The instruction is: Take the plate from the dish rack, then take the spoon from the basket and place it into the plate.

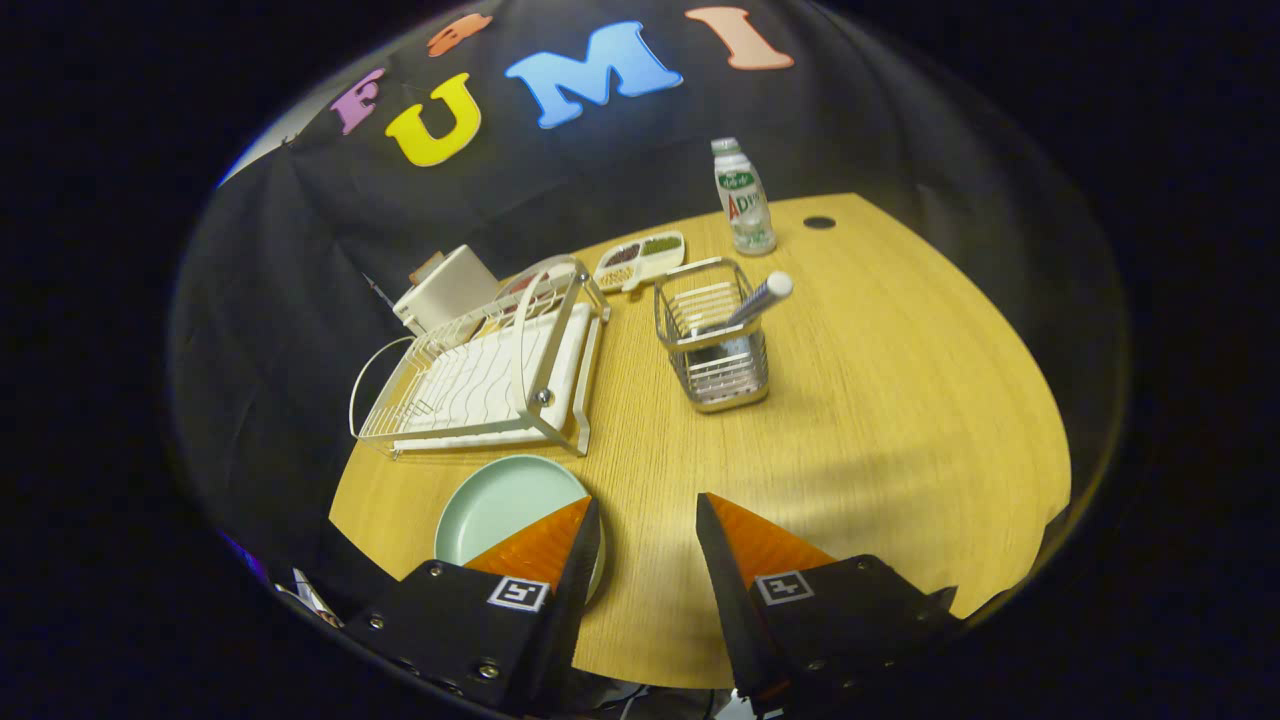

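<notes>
- Gripper view: the claw [648,525] is hanging over the near part of the worktop [880,420] with its fingers standing wide apart and gripping nothing; bare wood is showing between them.
- The pale green plate [500,505] is lying flat on the worktop, just in front of the dish rack [480,375] and partly under one finger, so the first step looks done.
- The spoon [757,298] is leaning in the wire basket [712,350], its rounded handle end sticking out above the rim, well beyond the fingertips.
- Risk, as I judge it: the handle is slim and tilted, so a grip that is closing off-centre could be letting it slip or twist out.
- The basket looks light; a pull along the wrong line could be dragging or tipping it, since the spoon is resting against the wire wall.
- The bottle [744,198] and the sectioned snack tray [640,260] are standing just behind the basket; an overshooting reach could be knocking them.
- On the way back, the spoon could be striking the plate's rim and skidding off.
</notes>
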A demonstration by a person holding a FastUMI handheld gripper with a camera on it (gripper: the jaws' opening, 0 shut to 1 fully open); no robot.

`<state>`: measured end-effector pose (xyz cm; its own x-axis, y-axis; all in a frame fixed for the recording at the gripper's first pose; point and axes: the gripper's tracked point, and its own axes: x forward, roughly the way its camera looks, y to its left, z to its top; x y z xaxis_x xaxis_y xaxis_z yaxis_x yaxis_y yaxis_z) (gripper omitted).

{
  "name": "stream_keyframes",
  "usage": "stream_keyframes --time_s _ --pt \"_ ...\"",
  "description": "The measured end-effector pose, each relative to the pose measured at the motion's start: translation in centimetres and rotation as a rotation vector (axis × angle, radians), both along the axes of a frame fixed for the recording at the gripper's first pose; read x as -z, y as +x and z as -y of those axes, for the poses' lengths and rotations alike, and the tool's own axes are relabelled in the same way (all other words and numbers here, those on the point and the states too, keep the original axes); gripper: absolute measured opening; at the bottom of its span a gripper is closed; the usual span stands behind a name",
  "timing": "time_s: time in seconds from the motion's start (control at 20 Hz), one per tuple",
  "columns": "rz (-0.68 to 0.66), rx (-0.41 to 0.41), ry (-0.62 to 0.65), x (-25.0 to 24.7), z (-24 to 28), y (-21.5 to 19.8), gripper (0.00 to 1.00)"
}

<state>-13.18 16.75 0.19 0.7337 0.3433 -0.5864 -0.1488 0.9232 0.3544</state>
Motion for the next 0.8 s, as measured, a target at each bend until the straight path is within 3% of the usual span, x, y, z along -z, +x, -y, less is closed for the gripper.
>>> stream_keyframes --time_s 0.3,0.65,0.8 --pt "0.293 0.1 -0.056 -6.6 5.2 1.6 0.61" --pt "0.612 0.112 -0.153 -11.2 7.5 4.3 0.6" --pt "0.647 0.115 -0.139 -10.3 6.8 5.6 0.6"
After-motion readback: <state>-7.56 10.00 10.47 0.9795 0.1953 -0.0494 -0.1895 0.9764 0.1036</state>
